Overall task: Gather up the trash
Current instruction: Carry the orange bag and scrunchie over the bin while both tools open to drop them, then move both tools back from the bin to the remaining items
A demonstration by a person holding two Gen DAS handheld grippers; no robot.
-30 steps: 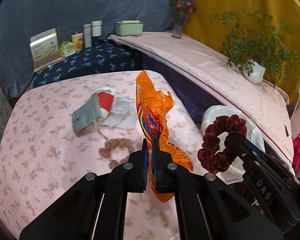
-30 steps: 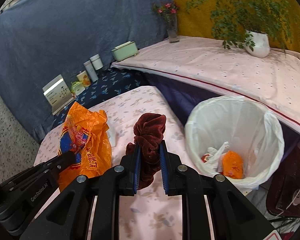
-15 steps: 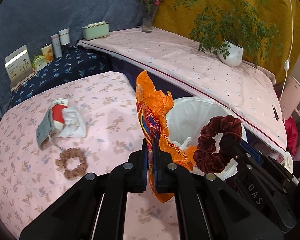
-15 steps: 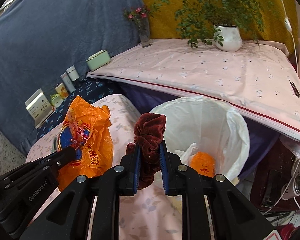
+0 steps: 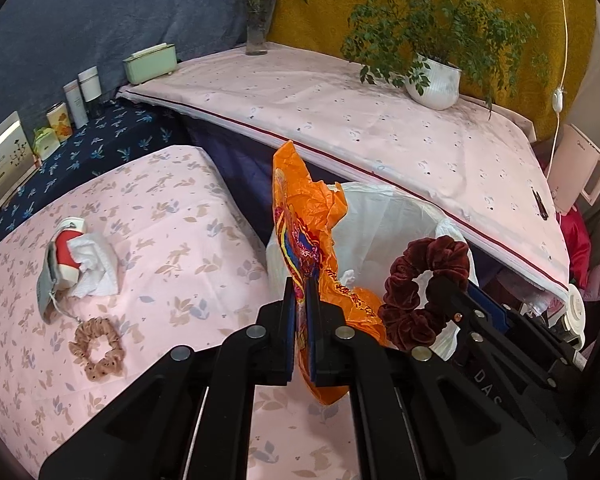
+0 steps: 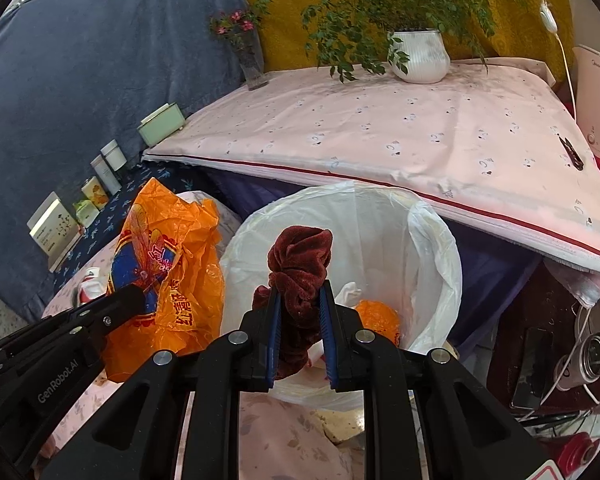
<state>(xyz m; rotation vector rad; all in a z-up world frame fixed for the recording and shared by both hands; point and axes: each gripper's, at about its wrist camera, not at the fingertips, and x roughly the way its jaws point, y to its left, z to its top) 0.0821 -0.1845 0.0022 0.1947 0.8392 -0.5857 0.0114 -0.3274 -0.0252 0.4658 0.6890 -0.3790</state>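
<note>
My left gripper [image 5: 301,292] is shut on an orange plastic bag [image 5: 308,216] and holds it upright beside the near rim of the white-lined trash bin [image 5: 380,208]. My right gripper [image 6: 299,300] is shut on a dark red velvet scrunchie [image 6: 300,264] and holds it over the bin [image 6: 432,248], which has orange and white trash inside. The bag also shows in the right wrist view [image 6: 168,264], and the scrunchie in the left wrist view [image 5: 424,288]. On the pink bedspread lie a crumpled tissue with a red-and-white item and grey pouch [image 5: 76,264] and a tan scrunchie [image 5: 98,348].
A pink-covered ledge [image 5: 340,108] runs behind the bin, bearing a potted plant [image 5: 434,80], a flower vase [image 5: 256,32] and a green box [image 5: 150,64]. Small containers and a card [image 5: 8,156] stand on a navy cloth at the back left. Cables and appliances [image 6: 580,360] crowd the right.
Both grippers have swung right, from over the bedspread to the bin. The bin now fills the middle of both views, and the tissue and tan scrunchie have slid to the left.
</note>
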